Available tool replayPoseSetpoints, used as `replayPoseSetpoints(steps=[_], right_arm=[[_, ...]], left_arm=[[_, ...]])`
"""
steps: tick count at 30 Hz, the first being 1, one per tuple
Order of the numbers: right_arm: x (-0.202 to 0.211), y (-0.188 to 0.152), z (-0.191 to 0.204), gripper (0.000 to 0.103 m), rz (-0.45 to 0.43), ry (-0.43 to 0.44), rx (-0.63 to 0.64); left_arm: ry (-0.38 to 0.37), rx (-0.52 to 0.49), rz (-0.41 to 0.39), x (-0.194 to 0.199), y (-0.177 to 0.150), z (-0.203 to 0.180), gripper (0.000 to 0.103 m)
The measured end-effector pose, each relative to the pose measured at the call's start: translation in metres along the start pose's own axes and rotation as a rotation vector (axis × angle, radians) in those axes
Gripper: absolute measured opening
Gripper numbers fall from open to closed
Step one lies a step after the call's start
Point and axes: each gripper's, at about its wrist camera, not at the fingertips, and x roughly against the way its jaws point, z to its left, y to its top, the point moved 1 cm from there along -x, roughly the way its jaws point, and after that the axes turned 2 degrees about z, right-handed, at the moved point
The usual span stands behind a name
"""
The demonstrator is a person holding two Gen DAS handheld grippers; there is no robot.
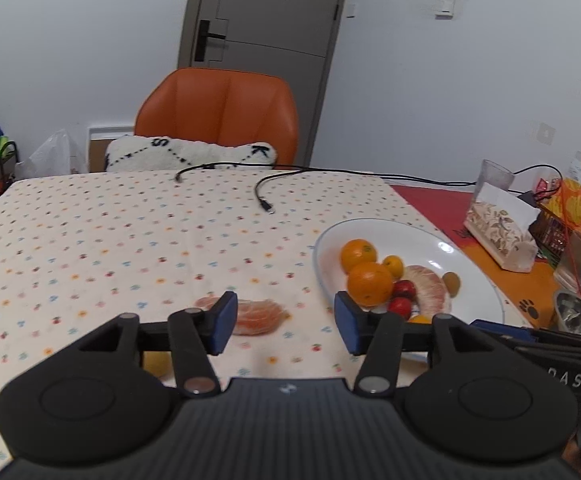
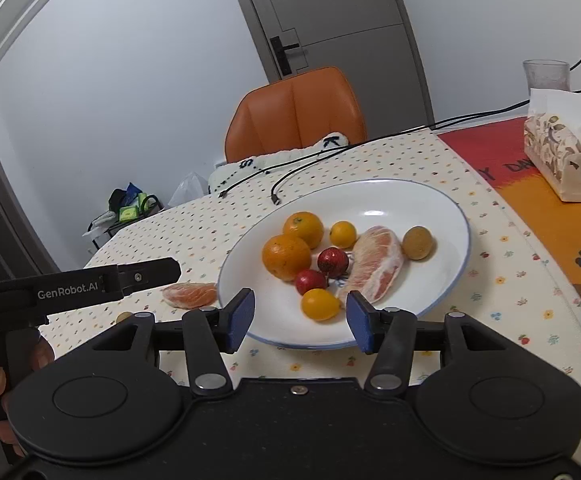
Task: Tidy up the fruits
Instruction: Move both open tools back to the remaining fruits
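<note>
noting the scene from largest item down. table under a dotted cloth, two loose cable ends lying on it well beyond the plate. white plate sits on the cloth and already carries two oranges, two small yellow fruits, two red fruits, a brownish round fruit and a large grapefruit segment. one smaller grapefruit segment lies off the plate on the cloth, just beside the rim. a small yellow fruit is partly hidden under the left gripper body; cannot tell its full shape.

left gripper: jaws spread, nothing between them; the loose segment shows against its left pad, low in the view. right gripper: jaws spread, empty, poised at the plate's near rim with a yellow fruit in the gap line.

risks, judged:
- peeled segment looks soft and wet; a hard pinch would likely crush it or tear the membrane, a light one may let it slip.
- segment is off-centre to the left jaw; closing as is may only nudge it.
- the two grippers are near each other; a collision could happen at the rim.
- round fruits may roll if the plate is bumped.
</note>
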Motion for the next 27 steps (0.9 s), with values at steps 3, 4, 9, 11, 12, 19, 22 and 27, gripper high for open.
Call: replayPoseSetpoints(steps=[3, 4, 9, 11, 12, 19, 22, 27], right_arm=[[-0.002, -0.001, 0.004, 0.052, 0.003, 0.004, 0.005], [-0.002, -0.002, 0.006, 0.052, 0.004, 0.006, 0.006], [-0.003, -0.002, 0.014, 0.052, 0.006, 0.016, 0.014], [-0.004, -0.002, 0.018, 0.052, 0.007, 0.021, 0.02], [-0.004, -0.002, 0.02, 0.052, 0.009, 0.023, 0.023], [-0.009, -0.002, 0.033, 0.053, 0.017, 0.043, 0.043], [-0.012, -0.002, 0.039, 0.053, 0.023, 0.051, 0.052], [-0.017, -0.003, 0.05, 0.053, 0.033, 0.066, 0.071]], left_arm=[[0.02, 0.007, 0.002, 0.003, -0.001, 0.008, 0.057], [0.027, 0.01, 0.0, 0.004, -0.002, 0.011, 0.058], [0.054, 0.023, -0.003, 0.01, -0.004, 0.025, 0.063], [0.065, 0.026, -0.005, 0.013, -0.006, 0.03, 0.065], [0.07, 0.029, -0.005, 0.014, -0.007, 0.033, 0.065], [0.102, 0.053, 0.003, 0.019, -0.013, 0.054, 0.066], [0.108, 0.062, 0.004, 0.02, -0.014, 0.062, 0.066], [0.117, 0.069, 0.013, 0.02, -0.018, 0.07, 0.066]])
